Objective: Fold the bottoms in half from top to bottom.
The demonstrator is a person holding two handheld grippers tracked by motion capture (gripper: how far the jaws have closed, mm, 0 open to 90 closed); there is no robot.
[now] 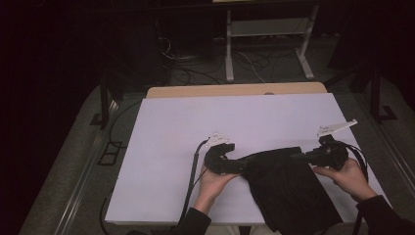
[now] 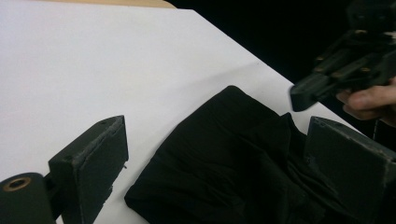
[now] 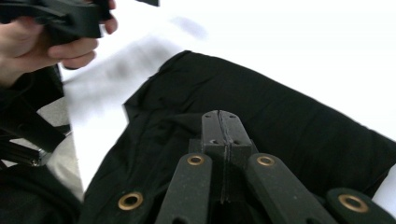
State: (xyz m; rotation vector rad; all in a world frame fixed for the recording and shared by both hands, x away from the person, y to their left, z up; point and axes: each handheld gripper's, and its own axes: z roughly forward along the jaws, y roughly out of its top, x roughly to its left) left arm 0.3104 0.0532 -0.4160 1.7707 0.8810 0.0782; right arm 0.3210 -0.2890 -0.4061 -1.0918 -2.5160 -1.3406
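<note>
The black cloth (image 1: 288, 188), folded at the near edge of the table (image 1: 166, 147), looks soft, light and limp; the left hand-held gripper (image 2: 212, 158) stands wide over its corner, the right hand-held gripper (image 3: 219, 128) fully closed above it, best pinched at an edge fold.

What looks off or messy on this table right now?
The black cloth lies rumpled and askew near the white table's front edge, its lower corner hanging over that edge. Nothing looks spilled or damaged.
</note>
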